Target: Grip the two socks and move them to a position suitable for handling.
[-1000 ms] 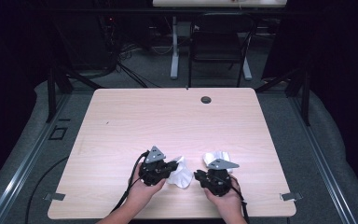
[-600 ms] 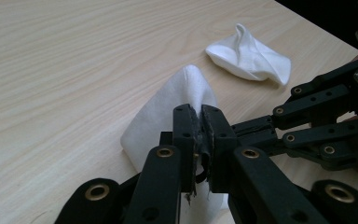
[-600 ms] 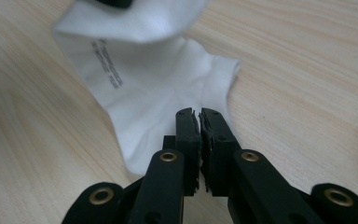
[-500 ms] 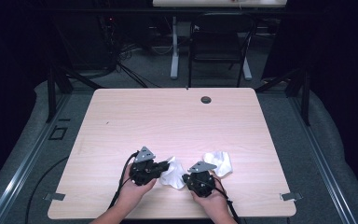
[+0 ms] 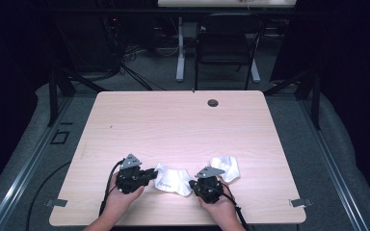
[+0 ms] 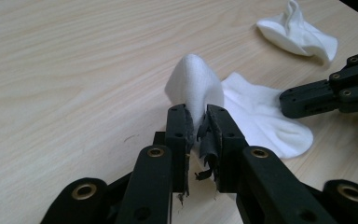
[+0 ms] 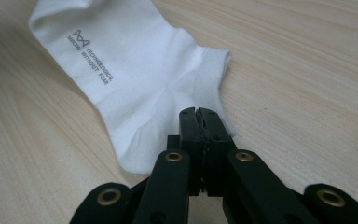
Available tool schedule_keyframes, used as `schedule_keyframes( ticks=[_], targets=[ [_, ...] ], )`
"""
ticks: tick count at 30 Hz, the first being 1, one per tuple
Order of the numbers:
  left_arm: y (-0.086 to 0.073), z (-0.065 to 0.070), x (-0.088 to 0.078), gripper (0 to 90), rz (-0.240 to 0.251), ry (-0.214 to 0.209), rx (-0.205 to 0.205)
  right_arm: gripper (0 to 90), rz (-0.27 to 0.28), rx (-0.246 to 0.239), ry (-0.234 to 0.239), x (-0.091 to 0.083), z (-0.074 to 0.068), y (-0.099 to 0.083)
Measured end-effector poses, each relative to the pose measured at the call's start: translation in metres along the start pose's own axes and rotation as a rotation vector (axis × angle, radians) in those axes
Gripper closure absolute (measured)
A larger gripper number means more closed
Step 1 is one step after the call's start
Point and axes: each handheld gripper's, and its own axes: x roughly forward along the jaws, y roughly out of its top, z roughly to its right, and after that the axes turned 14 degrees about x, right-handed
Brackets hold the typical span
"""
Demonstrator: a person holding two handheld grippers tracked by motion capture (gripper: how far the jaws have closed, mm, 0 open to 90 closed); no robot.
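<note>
A white ankle sock [image 5: 173, 179] lies stretched between my two grippers near the table's front edge. My left gripper [image 5: 152, 174] is shut on one end of it; in the left gripper view the fabric rises as a white hump just past the closed jaws [image 6: 198, 126]. My right gripper [image 5: 193, 183] is shut on the other end. In the right gripper view its jaws [image 7: 199, 116] pinch the sock [image 7: 135, 74] near the cuff, and grey printed lettering runs along the sole. A second white sock [image 5: 225, 167] lies crumpled just behind the right gripper, apart from both.
The light wooden table [image 5: 173, 125] has a round cable hole [image 5: 213, 102] at its far edge. A dark chair [image 5: 226, 48] and a white desk leg [image 5: 180, 53] stand on the floor beyond. Cables trail from both grippers over the front edge.
Both grippers have moved left and toward the front edge, drawing the sock out flatter between them. The second sock has stayed where it was.
</note>
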Motion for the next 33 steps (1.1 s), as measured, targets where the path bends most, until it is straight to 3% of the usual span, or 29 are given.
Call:
schedule_keyframes(
  ticks=[3,7,11,13,25,29,33],
  targets=[
    [-0.005,-0.004,-0.003,74.9,-0.008,0.001,-0.002,90.0,-0.006,-0.003,0.002,-0.001,0.0,0.0],
    [-0.006,-0.009,-0.009,69.5,0.023,0.02,-0.025,89.9,-0.01,-0.004,0.004,-0.001,0.001,0.0],
    [-0.001,-0.011,-0.009,65.6,0.06,0.027,-0.003,89.9,-0.01,-0.004,0.007,-0.001,0.001,0.0],
    [-0.001,-0.011,-0.007,64.3,0.055,0.023,0.012,89.9,-0.012,-0.007,0.008,-0.001,0.002,0.001],
    [-0.023,-0.007,0.011,60.1,-0.118,0.031,0.072,89.8,-0.022,-0.001,0.009,-0.003,0.003,0.0],
    [-0.024,-0.004,0.009,57.8,-0.128,0.031,0.097,89.8,-0.02,-0.002,0.011,-0.003,0.004,0.0],
    [-0.026,-0.002,0.007,55.0,-0.128,0.021,0.098,89.8,-0.024,-0.001,0.012,-0.004,0.005,0.0]
  ],
)
